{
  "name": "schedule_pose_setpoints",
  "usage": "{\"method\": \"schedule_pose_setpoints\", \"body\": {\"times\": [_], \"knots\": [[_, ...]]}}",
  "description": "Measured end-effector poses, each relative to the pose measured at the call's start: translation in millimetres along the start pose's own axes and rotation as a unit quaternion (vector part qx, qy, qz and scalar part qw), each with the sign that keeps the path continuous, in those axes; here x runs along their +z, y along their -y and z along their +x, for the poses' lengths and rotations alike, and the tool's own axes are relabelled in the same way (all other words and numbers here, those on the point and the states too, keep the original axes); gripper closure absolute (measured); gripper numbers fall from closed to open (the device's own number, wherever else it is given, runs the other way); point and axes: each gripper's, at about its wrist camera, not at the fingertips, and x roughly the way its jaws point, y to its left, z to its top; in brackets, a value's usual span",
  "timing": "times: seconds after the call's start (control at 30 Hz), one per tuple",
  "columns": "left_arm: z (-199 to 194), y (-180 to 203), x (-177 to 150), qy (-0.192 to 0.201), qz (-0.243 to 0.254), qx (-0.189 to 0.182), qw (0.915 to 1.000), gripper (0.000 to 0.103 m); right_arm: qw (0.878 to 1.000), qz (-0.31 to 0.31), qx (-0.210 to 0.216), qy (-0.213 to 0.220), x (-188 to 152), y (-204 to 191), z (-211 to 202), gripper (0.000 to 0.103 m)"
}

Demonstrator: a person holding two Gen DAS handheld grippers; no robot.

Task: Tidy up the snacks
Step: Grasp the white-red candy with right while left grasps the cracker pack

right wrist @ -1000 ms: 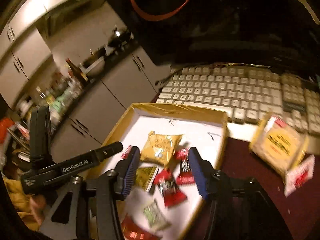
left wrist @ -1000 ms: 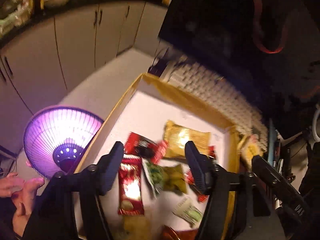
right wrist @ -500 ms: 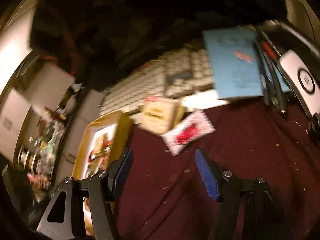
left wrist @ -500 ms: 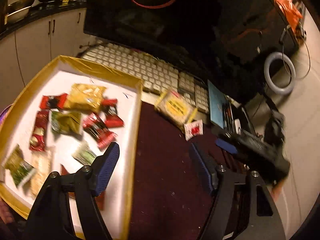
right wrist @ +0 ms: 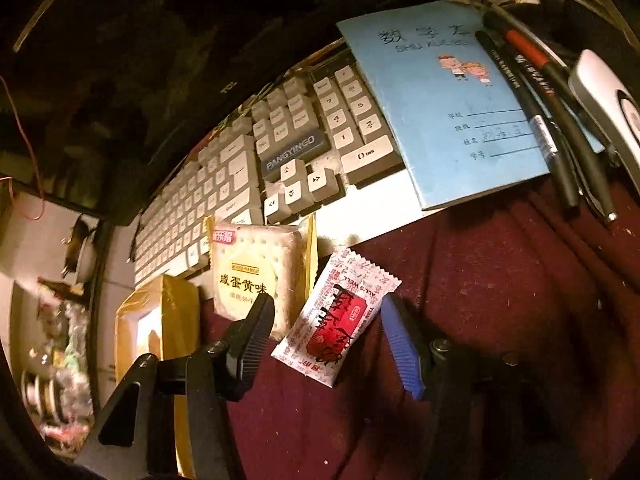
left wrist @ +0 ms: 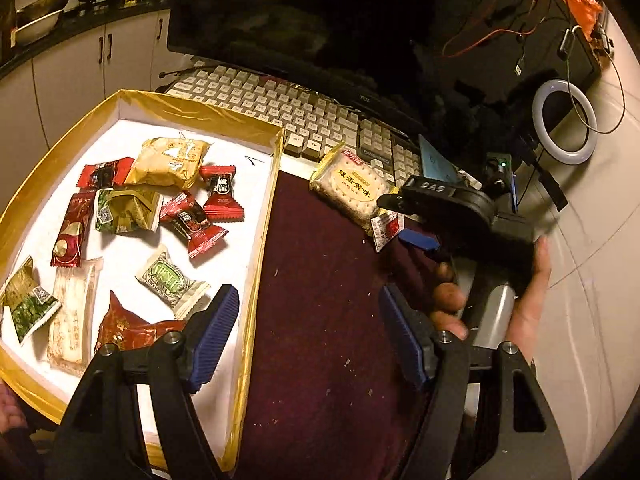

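1. The left hand-held gripper [left wrist: 308, 334] is hanging with its jaws wide apart and nothing between them, its blue pads straddling the tray's right wall and the maroon cloth [left wrist: 320, 300]. Half a second ago it framed almost the same spot; a second ago it was right over the snacks inside the tray.
2. The gold-rimmed tray [left wrist: 200, 114] is sitting on the table left of the cloth, carrying the sorted snacks: red candies [left wrist: 222, 194], a gold packet [left wrist: 170, 160], green packets [left wrist: 170, 280].
3. The right hand-held gripper [right wrist: 326, 334] is closing in now, jaws narrowing around the red-and-white sachet [right wrist: 336, 320], which is lying flat on the cloth between the pads; neither pad seems to be pressing on it yet, though the left pad's edge is hard to read.
4. Half a second back that sachet was well ahead of the fingertips; a second back this gripper was over the tray.
5. The cracker packet [right wrist: 256, 272] is lying just beside the sachet, its far end resting against the keyboard [right wrist: 240, 168]; both are outside the tray.
6. In the left view a hand [left wrist: 524, 312] is gripping the right tool's handle near the sachet [left wrist: 386, 229].
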Motion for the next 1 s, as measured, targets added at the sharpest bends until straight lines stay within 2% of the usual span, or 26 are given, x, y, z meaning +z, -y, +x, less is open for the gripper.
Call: {"method": "schedule_pose_setpoints", "body": {"times": [0.03, 0.13, 0.2, 0.27, 0.33, 0.43, 0.57, 0.73, 0.9, 1.0], "knots": [[0, 0, 0, 0.000, 0.001, -0.001, 1.0000, 0.031, 1.000, -0.016, -0.014, 0.008, -3, -5, 1, 0.046], [-1, 2, -1, 0.000, 0.003, -0.003, 1.0000, 0.031, 0.997, -0.058, -0.048, 0.025, -12, -12, 2, 0.063], [0, 4, -2, -0.003, 0.005, -0.003, 1.0000, 0.031, 0.997, -0.063, -0.034, 0.023, -15, -6, -3, 0.071], [2, 5, -2, -0.006, 0.006, -0.002, 1.0000, 0.031, 0.998, -0.053, -0.002, 0.018, -18, 6, -9, 0.078], [5, 8, -3, -0.011, 0.009, -0.001, 0.9999, 0.031, 0.998, -0.049, 0.021, 0.019, -21, 15, -19, 0.081], [11, 13, -1, -0.022, 0.010, -0.011, 0.9996, 0.031, 0.997, -0.063, 0.039, 0.029, -29, 32, -39, 0.083], [26, 24, 6, -0.036, 0.015, -0.023, 0.9990, 0.031, 0.995, -0.085, 0.039, 0.042, -38, 51, -58, 0.083], [63, 45, 34, -0.062, 0.054, -0.004, 0.9966, 0.031, 0.989, -0.120, 0.029, 0.080, -45, 66, -76, 0.083], [99, 58, 72, -0.075, 0.077, 0.026, 0.9939, 0.031, 0.988, -0.119, 0.050, 0.086, -48, 77, -79, 0.083], [129, 68, 89, -0.093, 0.107, 0.053, 0.9884, 0.031, 0.988, -0.121, 0.055, 0.084, -45, 77, -74, 0.083]]}}
